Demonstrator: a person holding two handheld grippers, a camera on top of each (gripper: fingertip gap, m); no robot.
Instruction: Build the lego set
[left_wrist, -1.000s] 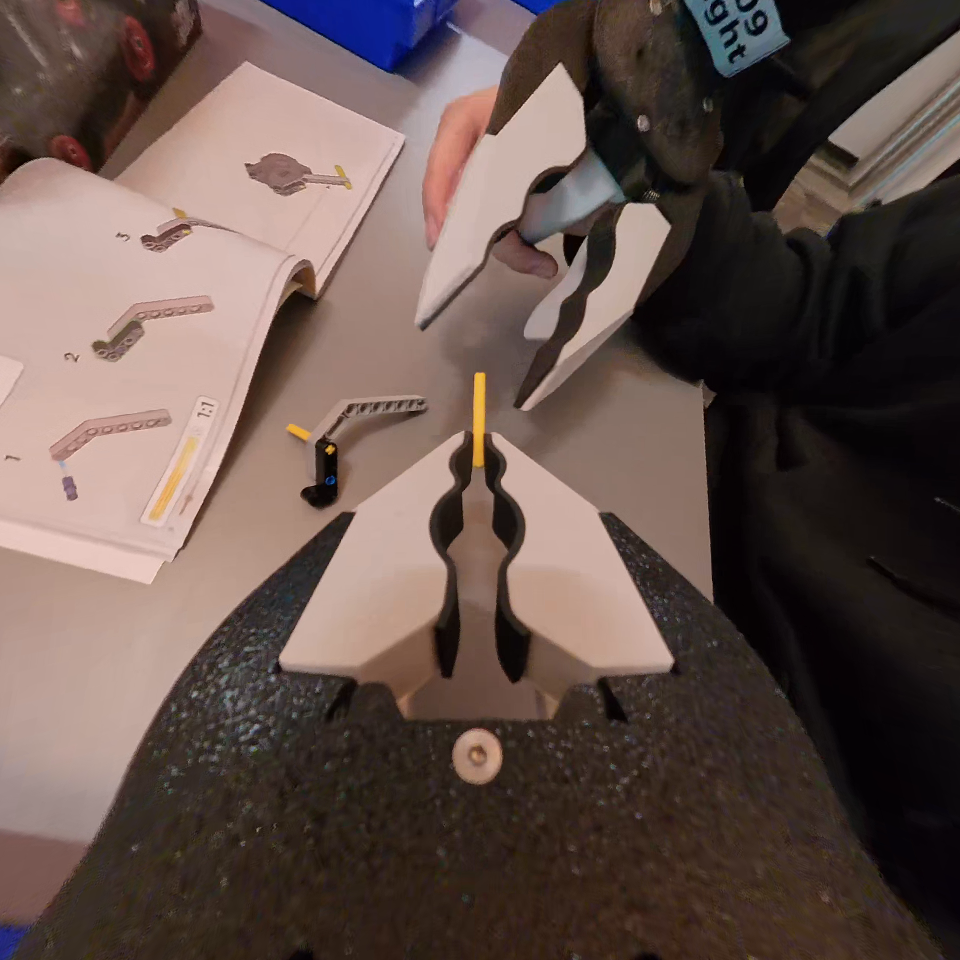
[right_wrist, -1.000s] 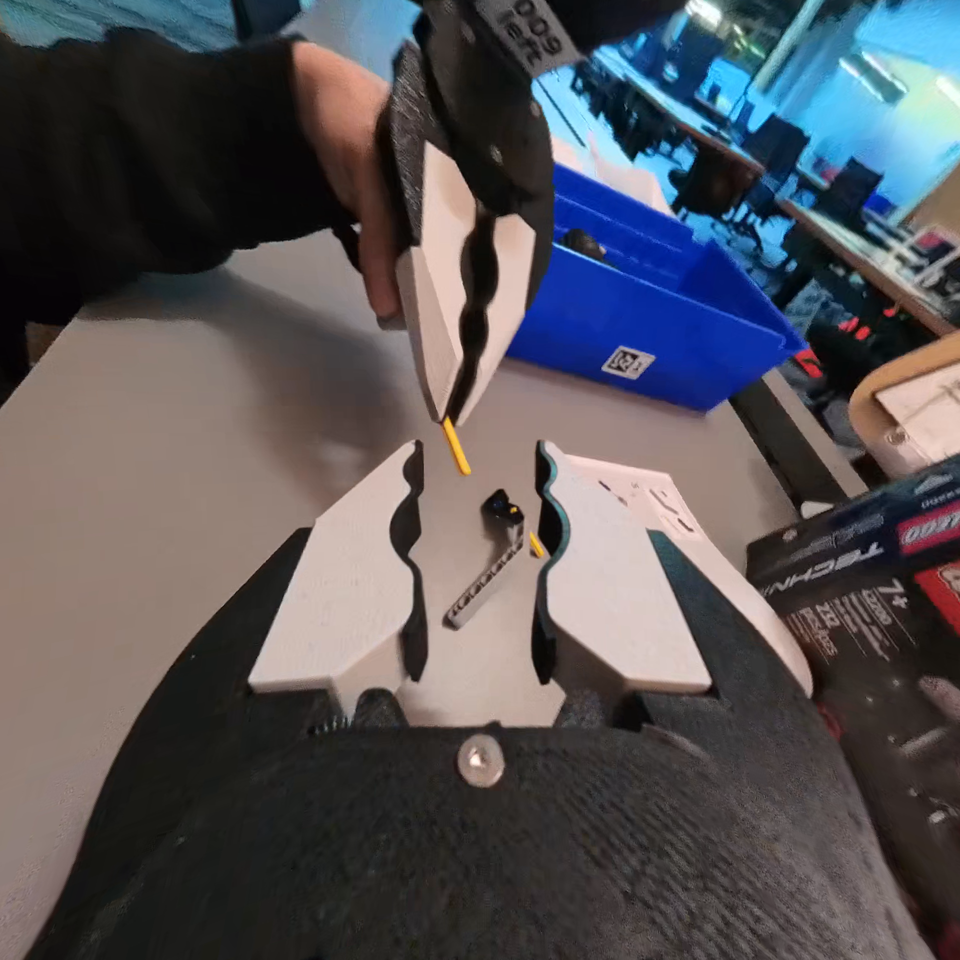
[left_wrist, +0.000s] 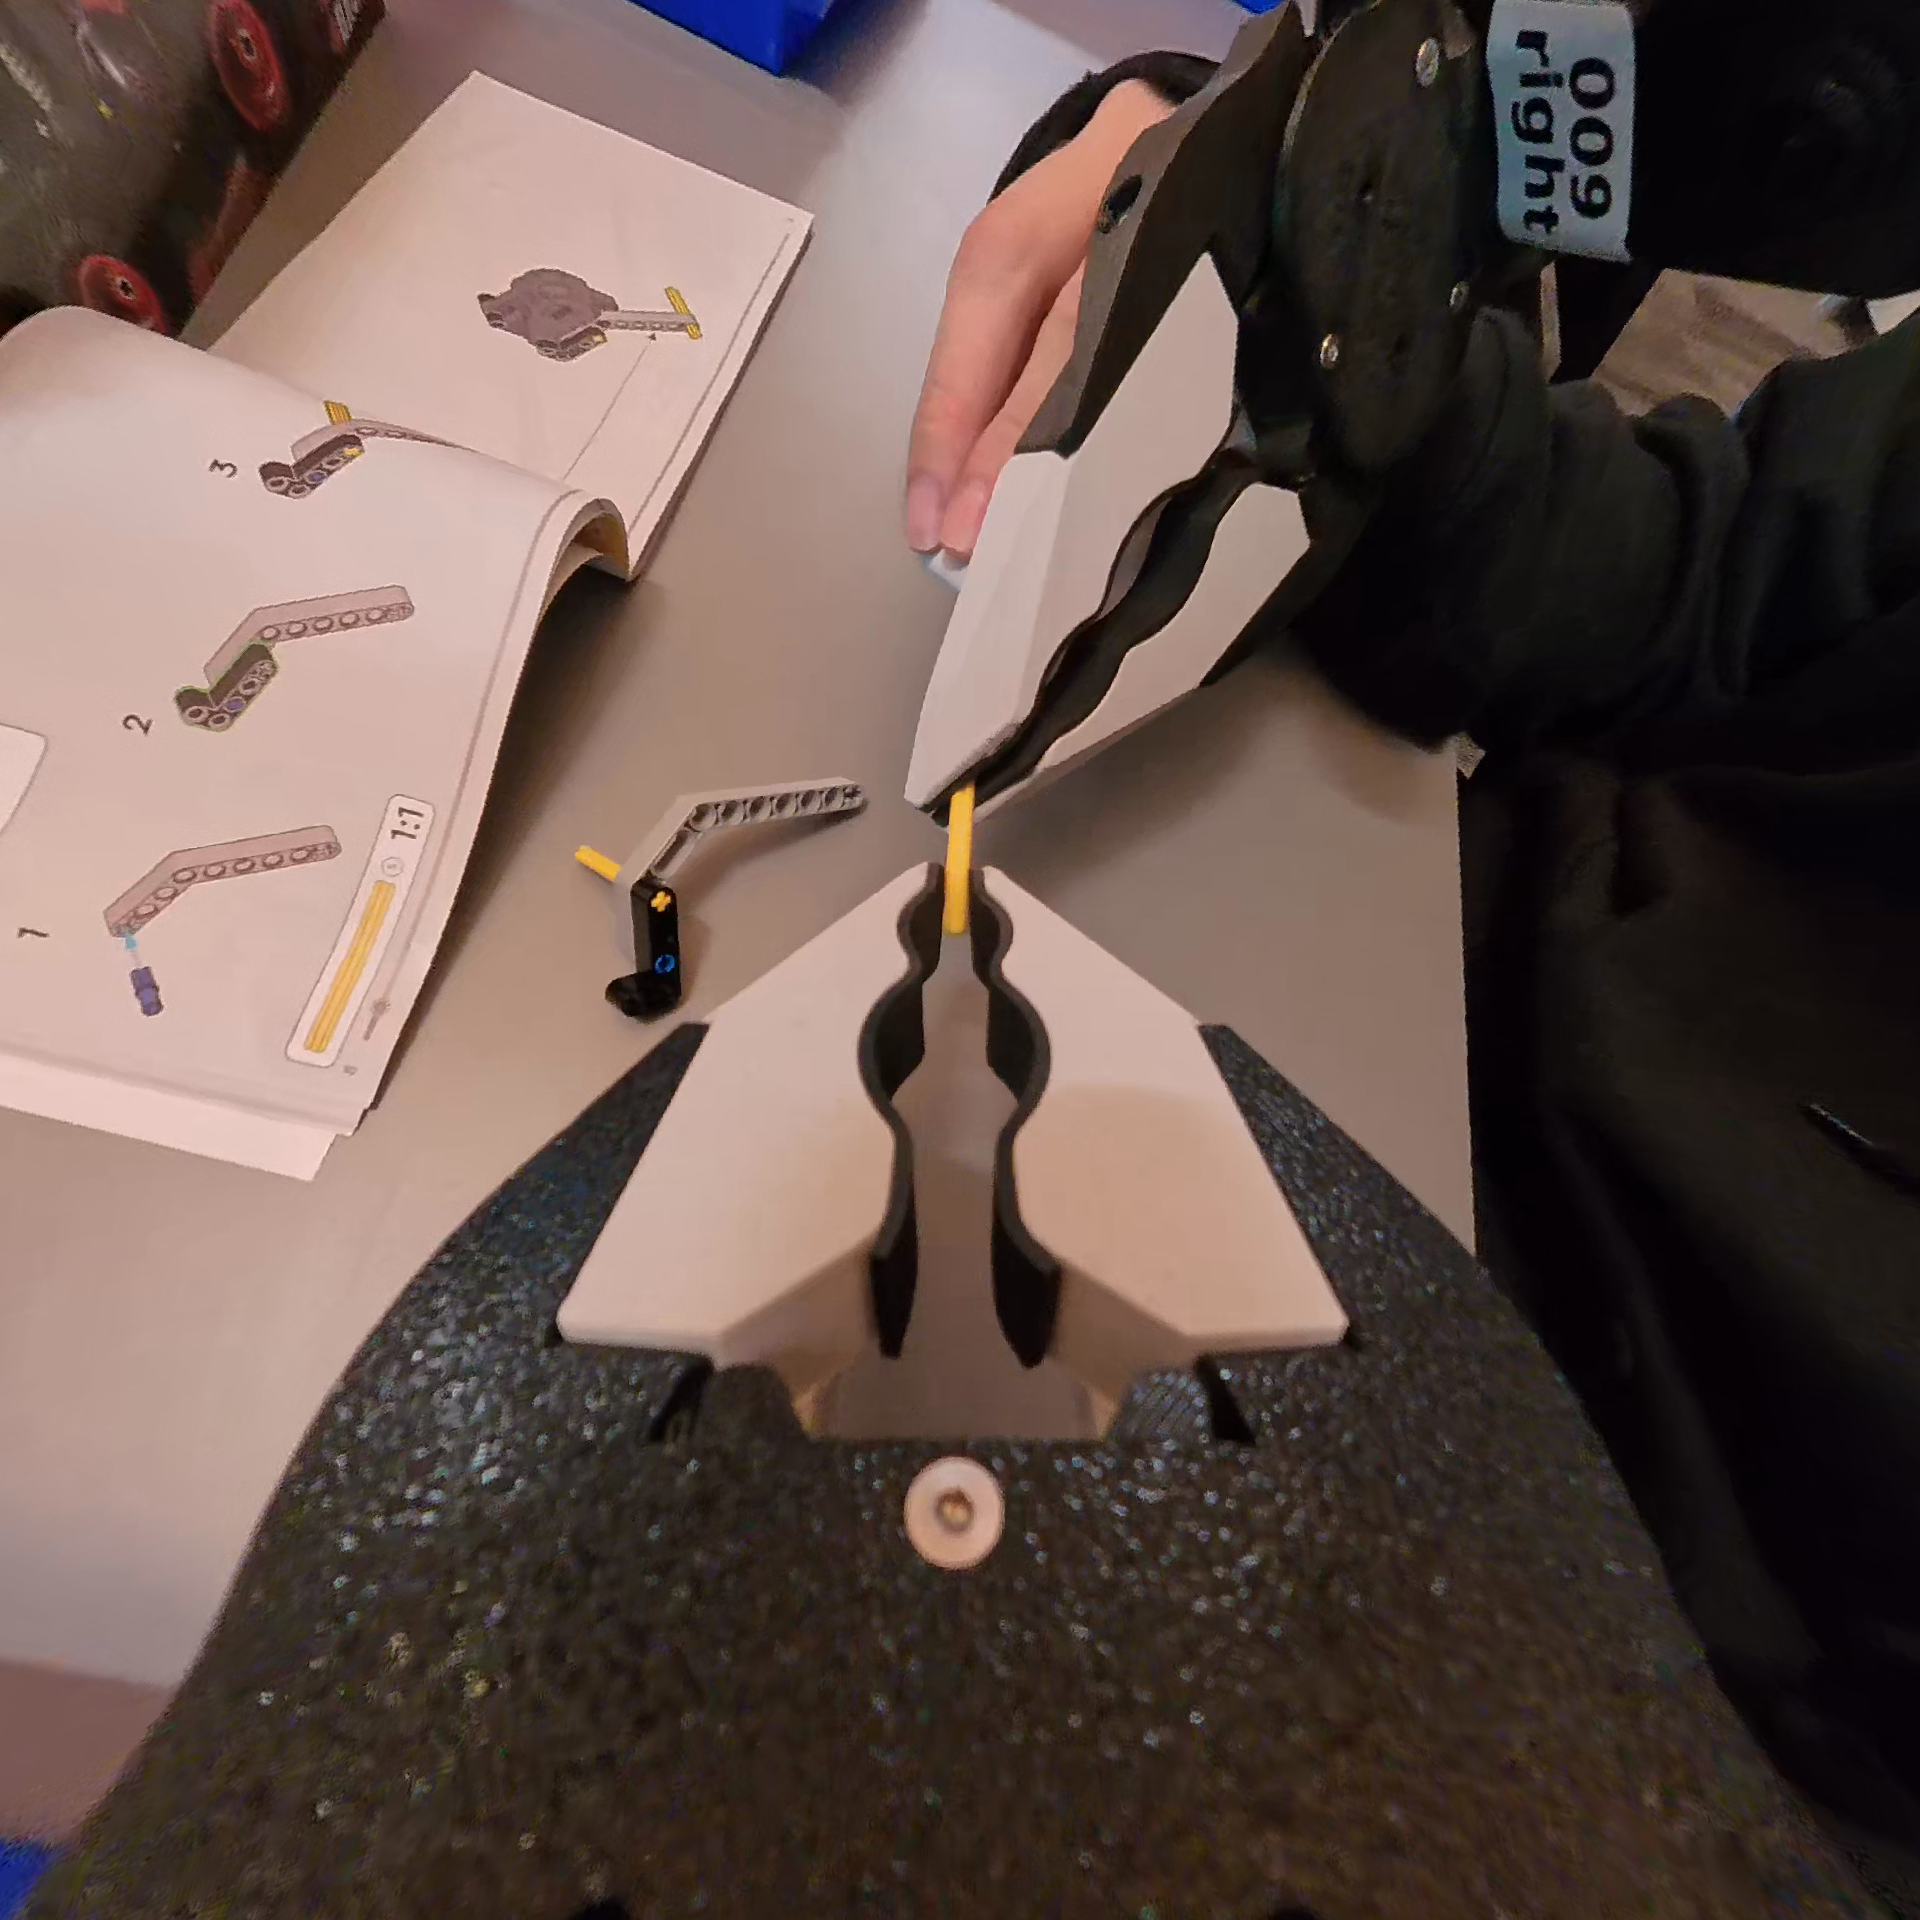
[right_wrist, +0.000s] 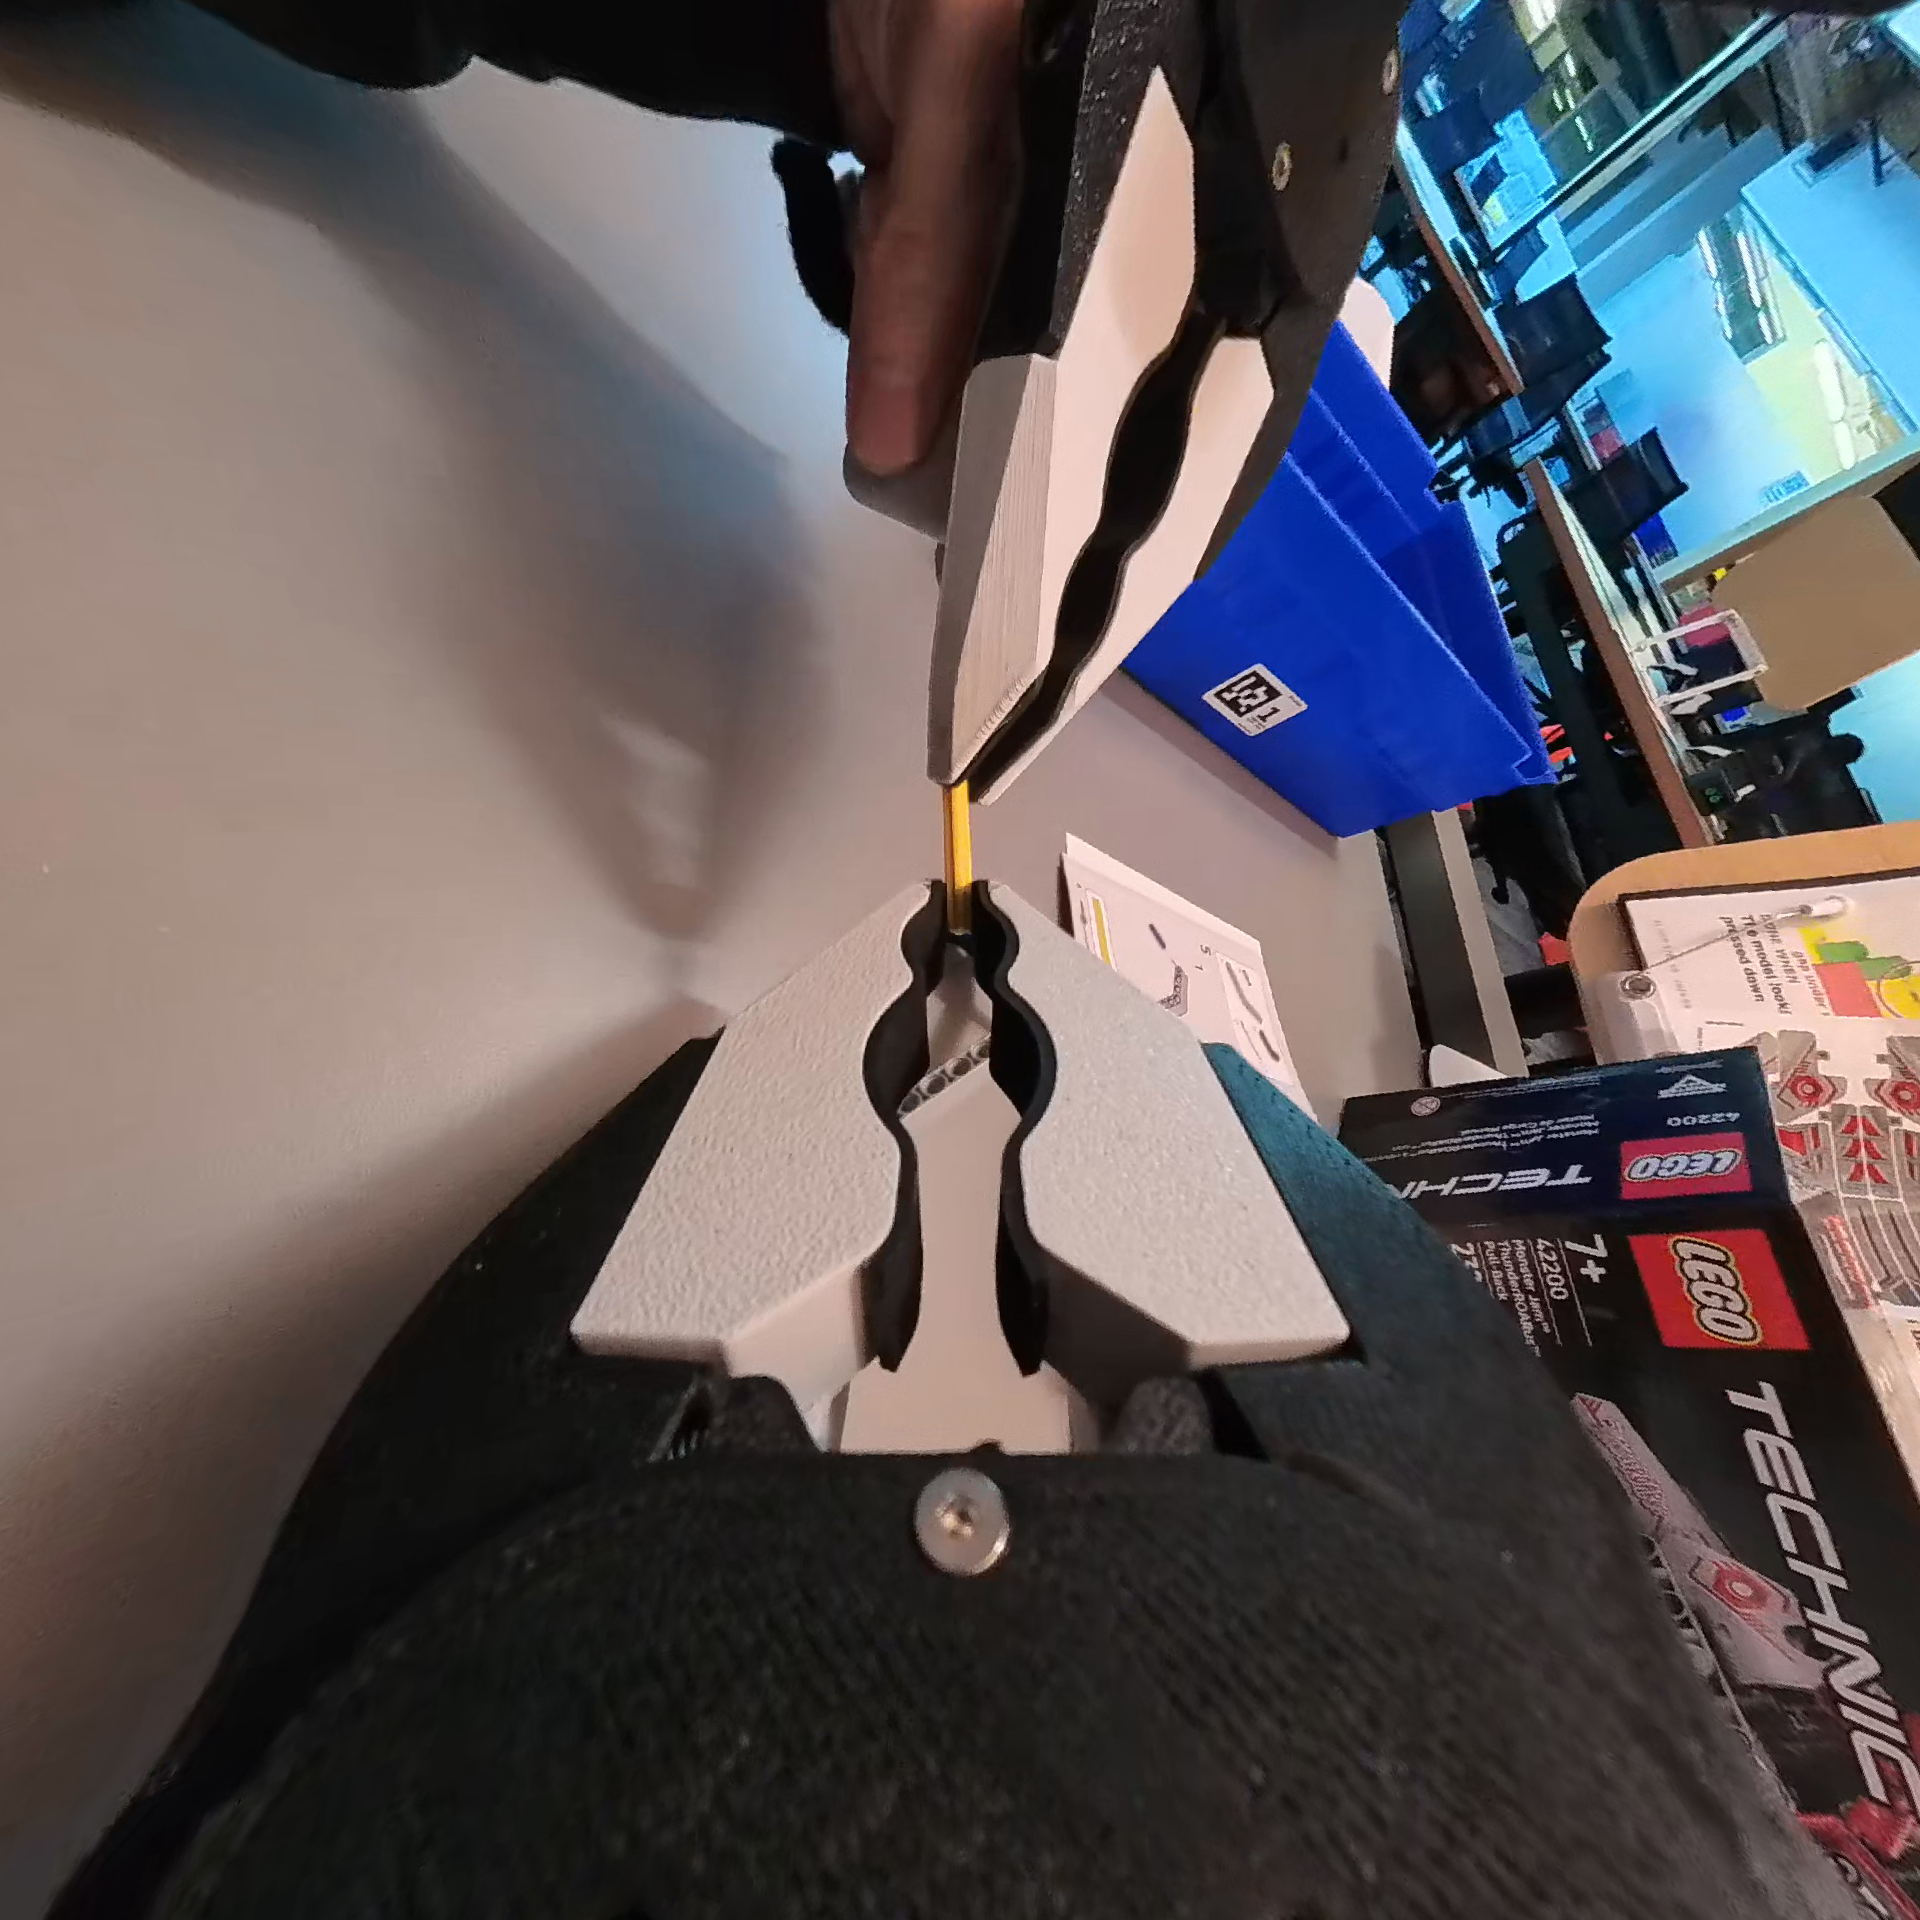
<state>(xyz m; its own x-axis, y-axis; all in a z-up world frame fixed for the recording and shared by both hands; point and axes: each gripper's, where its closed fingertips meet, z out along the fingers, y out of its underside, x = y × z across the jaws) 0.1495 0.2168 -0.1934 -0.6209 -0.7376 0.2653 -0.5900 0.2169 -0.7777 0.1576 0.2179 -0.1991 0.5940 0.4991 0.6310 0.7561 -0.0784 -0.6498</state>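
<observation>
Left wrist view
Our left gripper (left_wrist: 951, 899): jaws drawn together at the tips, pinching the near end of the yellow axle (left_wrist: 958, 857).
Axle: we see it standing out forward from our tips, off the table (left_wrist: 1195, 883), with its far end between the tips of the right gripper (left_wrist: 961, 795).
Right gripper: straight ahead and coming in from the upper right, its jaws nearly together, nipping that far end (so both of us have the one rod).
Beam (left_wrist: 758, 821): grey, bent, lying flat on the table ahead and to the left of our tips, apart from them; a black piece (left_wrist: 655, 951) hangs on its near end and a short yellow pin (left_wrist: 597, 859) sticks out to the left.
Booklet (left_wrist: 260, 675): open, farther left, beyond the beam.
Hand (left_wrist: 987, 353): ahead, behind the right gripper.

Right wrist view
Our right gripper (right_wrist: 961, 914): tips closed in on the axle (right_wrist: 956, 862); the jaws gape only lower down, where they are scalloped.
Left gripper (right_wrist: 961, 774): directly ahead and above our tips, pointing down at us, its jaws closed on the other end of the axle.
Beam (right_wrist: 945, 1075): glimpsed through the gap between our jaws, on the table beneath.
Bin (right_wrist: 1351, 644): blue, ahead to the right.
Box (right_wrist: 1662, 1299): dark, close on our right side.
Booklet (right_wrist: 1164, 956): just past our right finger.
</observation>
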